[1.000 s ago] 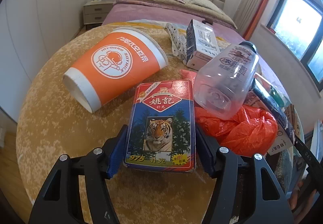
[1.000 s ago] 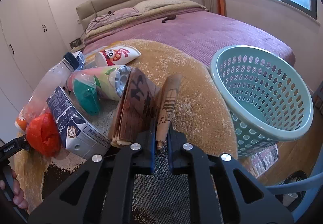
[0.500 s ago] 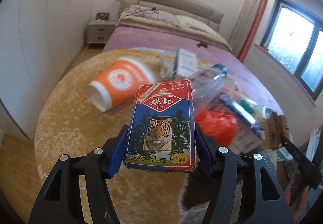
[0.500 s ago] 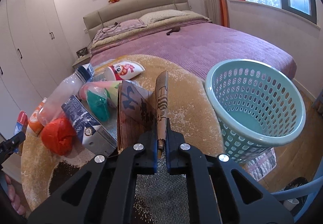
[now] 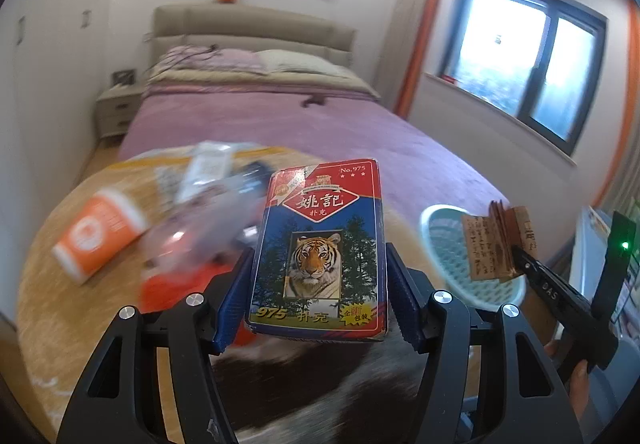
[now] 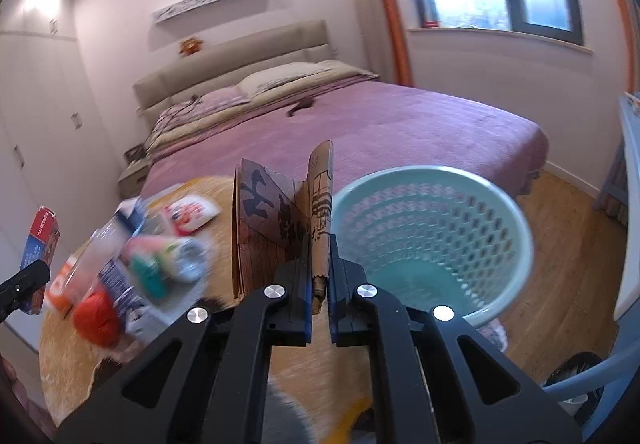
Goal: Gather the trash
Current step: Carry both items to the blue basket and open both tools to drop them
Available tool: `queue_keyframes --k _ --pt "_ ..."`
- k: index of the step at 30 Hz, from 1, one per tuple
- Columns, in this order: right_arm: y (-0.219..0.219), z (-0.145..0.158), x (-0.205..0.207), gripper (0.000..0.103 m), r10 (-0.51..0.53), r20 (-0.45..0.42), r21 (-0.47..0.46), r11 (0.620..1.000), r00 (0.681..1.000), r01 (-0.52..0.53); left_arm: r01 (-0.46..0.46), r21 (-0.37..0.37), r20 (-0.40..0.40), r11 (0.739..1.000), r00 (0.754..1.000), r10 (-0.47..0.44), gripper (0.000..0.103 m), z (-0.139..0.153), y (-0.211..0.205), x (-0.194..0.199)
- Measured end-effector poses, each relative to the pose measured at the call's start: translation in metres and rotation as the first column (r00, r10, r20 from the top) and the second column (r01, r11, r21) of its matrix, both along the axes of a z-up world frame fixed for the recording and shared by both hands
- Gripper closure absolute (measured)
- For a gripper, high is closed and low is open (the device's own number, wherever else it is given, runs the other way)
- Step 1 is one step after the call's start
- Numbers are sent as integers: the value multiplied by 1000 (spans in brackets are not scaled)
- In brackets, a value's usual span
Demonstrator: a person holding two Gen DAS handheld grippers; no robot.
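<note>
Blurring hides rug litter (image 5: 192, 228); card box (image 5: 320, 248), booklet (image 6: 280, 228) clamped.

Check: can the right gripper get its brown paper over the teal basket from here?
Probably yes. The right gripper holds the brown paper beside the teal basket, whose mouth is open and unobstructed.

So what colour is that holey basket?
Pale teal basket, clearest in the right wrist view.

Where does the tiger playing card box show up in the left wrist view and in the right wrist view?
Left wrist: the tiger playing card box sits centre frame, clamped between the left gripper jaws, front face showing.
Right wrist: the box is at the far left edge, side on, partly cut off.
Shared landmark: the teal basket, on the floor beside the purple bed.
</note>
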State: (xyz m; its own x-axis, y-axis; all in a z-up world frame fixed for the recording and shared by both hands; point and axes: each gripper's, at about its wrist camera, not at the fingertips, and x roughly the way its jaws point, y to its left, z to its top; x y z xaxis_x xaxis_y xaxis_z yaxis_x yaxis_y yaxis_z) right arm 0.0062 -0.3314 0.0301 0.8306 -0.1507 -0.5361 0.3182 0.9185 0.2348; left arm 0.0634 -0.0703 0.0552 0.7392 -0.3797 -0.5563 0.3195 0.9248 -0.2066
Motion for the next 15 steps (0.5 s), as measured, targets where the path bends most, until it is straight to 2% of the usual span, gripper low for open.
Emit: queue_keyframes --k 8,15 --pt "-79 -15 -3 99 -143 -32 32 989 989 144 176 3 -49 984 983 -176 43 -9 -103 30" --pt "-119 -50 2 99 -194 -116 59 978 974 202 293 -18 -151 956 944 -292 43 -51 -181 57"
